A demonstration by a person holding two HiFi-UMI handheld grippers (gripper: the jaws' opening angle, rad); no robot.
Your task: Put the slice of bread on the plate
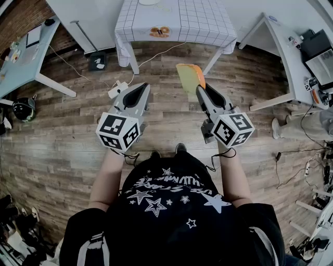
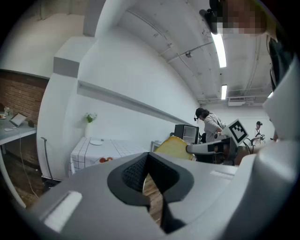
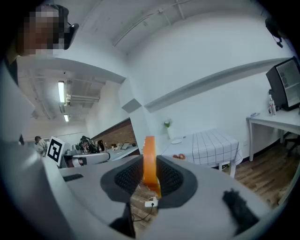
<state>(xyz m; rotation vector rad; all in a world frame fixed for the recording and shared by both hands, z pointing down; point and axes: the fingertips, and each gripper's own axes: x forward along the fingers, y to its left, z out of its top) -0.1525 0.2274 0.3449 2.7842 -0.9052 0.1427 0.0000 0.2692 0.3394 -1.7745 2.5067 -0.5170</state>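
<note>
The slice of bread, yellow-faced with an orange crust, stands on edge between the pads of my right gripper, which is shut on it. The right gripper view shows the crust edge-on between the jaws. My left gripper is held level beside it, shut, with nothing in it. The white plate lies on the table with the checked cloth, ahead of both grippers and some way off. That plate shows past the bread, and in the left gripper view the plate lies far left of the bread.
Wooden floor lies below both grippers, with a power strip and cables near the left one. A white desk stands to the right and a pale desk to the left. A dark helmet lies on the floor at left. People stand in the background.
</note>
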